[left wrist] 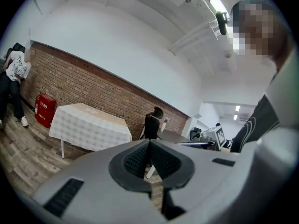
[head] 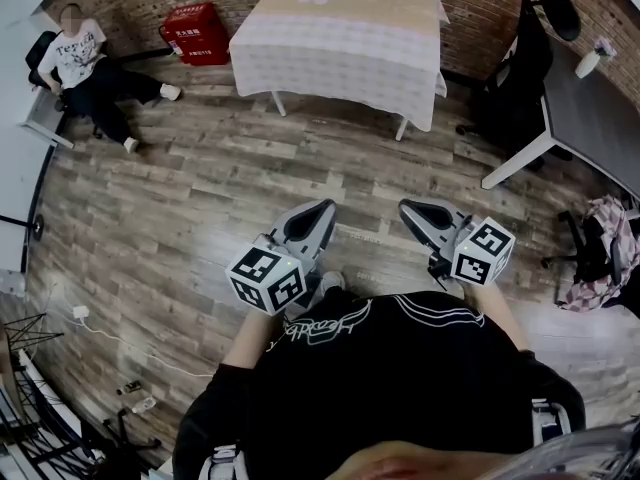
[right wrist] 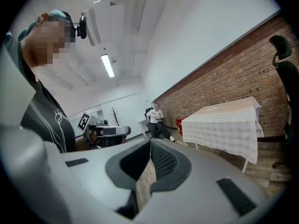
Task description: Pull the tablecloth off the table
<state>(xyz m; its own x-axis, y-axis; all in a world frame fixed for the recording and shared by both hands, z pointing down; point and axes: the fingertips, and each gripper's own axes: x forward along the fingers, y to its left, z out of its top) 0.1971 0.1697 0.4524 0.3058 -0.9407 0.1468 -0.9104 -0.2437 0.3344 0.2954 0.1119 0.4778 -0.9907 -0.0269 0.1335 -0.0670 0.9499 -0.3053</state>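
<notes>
Jaws together; tablecloth point(head: 340, 48) well apart

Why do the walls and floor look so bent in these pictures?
Head view: the wide lens bows the floor planks near the edges. Left gripper view: black round border, ceiling lamp glares. Right gripper view: brick wall curves.

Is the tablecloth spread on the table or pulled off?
Spread on the table: the tablecloth covers the whole top and drapes down the sides, with only the table legs showing beneath.
</notes>
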